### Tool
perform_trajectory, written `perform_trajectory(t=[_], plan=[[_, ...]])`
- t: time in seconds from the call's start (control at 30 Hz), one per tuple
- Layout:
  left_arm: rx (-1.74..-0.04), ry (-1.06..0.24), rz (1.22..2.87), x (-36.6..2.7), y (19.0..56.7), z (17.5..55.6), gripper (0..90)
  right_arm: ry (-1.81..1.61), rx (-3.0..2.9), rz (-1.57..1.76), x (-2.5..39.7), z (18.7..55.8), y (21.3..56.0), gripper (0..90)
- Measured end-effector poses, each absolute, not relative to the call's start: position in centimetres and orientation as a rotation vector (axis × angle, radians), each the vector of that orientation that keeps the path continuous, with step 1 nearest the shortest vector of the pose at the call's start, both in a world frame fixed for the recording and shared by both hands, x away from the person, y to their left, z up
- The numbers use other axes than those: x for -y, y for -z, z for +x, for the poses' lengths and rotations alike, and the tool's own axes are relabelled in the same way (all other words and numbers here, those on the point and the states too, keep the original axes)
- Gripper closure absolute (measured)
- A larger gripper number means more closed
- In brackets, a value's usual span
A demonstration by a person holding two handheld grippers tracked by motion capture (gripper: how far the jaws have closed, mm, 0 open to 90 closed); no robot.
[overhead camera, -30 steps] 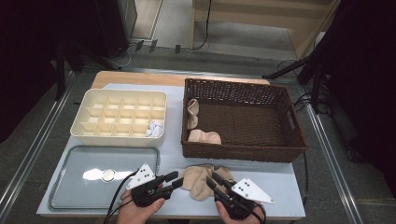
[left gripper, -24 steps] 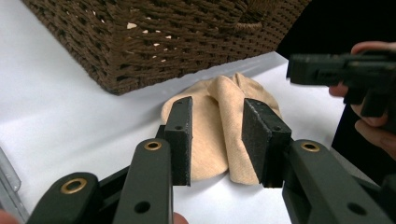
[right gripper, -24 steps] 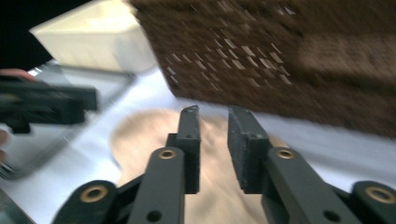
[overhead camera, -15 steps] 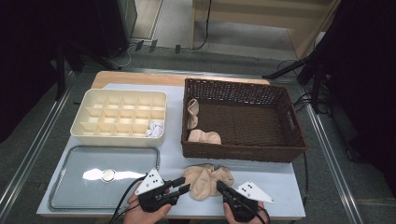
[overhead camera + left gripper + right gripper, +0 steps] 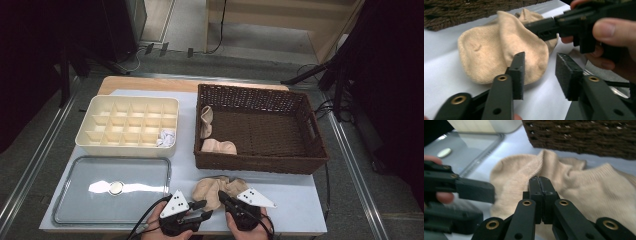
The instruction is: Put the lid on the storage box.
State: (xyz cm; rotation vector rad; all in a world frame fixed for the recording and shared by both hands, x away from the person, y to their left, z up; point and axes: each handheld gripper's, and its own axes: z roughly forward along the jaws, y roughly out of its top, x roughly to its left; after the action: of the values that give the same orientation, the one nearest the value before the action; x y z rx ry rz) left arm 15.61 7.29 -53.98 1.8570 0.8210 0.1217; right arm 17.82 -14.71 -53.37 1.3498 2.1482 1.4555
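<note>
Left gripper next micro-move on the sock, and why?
Probably ease the left gripper forward and close on the beige sock's near edge. Its jaws stand open just short of the fabric, while the right gripper looks shut on a fold of it, so a second hold seems due.

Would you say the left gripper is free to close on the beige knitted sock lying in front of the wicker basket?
Probably yes: the left gripper is open beside the beige knitted sock, nothing between them. The right gripper already pinches its fabric.
</note>
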Motion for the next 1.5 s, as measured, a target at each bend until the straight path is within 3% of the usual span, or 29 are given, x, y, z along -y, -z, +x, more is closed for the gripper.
perform_trajectory(t=[0.3, 0.4, 0.87, 1.1, 1.17, 1.2, 1.23, 1.3, 1.5], plan=[[-0.813, -0.22, 1.893, -6.9, 54.2, 15.4, 53.7, -1.59, -2.152, 1.339, 14.4, 18.5, 53.0, 88.7], [-0.868, -0.25, 1.866, -7.7, 53.8, 15.8, 60.7, -1.561, -2.139, 1.329, 14.7, 18.4, 52.9, 88.3], [-0.982, -0.209, 1.751, -10.5, 53.2, 17.3, 68.8, -1.39, -1.962, 1.437, 21.5, 16.6, 51.7, 81.8], [-0.985, -0.189, 1.749, -10.3, 53.2, 17.5, 75.6, -1.328, -2.029, 1.465, 21.1, 16.6, 53.0, 69.4], [-0.986, -0.185, 1.75, -10.4, 53.2, 17.6, 76.5, -1.298, -2.039, 1.475, 20.8, 16.7, 53.2, 70.2], [-0.992, -0.173, 1.748, -10.5, 53.2, 17.6, 79.7, -1.273, -2.053, 1.474, 20.5, 17.0, 53.5, 77.3], [-0.992, -0.173, 1.748, -10.5, 53.2, 17.6, 81.3, -1.273, -2.053, 1.474, 20.5, 17.0, 53.5, 77.3], [-0.998, -0.168, 1.755, -10.6, 53.3, 17.7, 84.5, -1.271, -2.068, 1.454, 20.1, 17.0, 53.5, 85.8], [-1.0, -0.167, 1.755, -10.9, 53.1, 17.5, 88.1, -1.311, -2.051, 1.438, 20.5, 16.5, 52.7, 88.6]])
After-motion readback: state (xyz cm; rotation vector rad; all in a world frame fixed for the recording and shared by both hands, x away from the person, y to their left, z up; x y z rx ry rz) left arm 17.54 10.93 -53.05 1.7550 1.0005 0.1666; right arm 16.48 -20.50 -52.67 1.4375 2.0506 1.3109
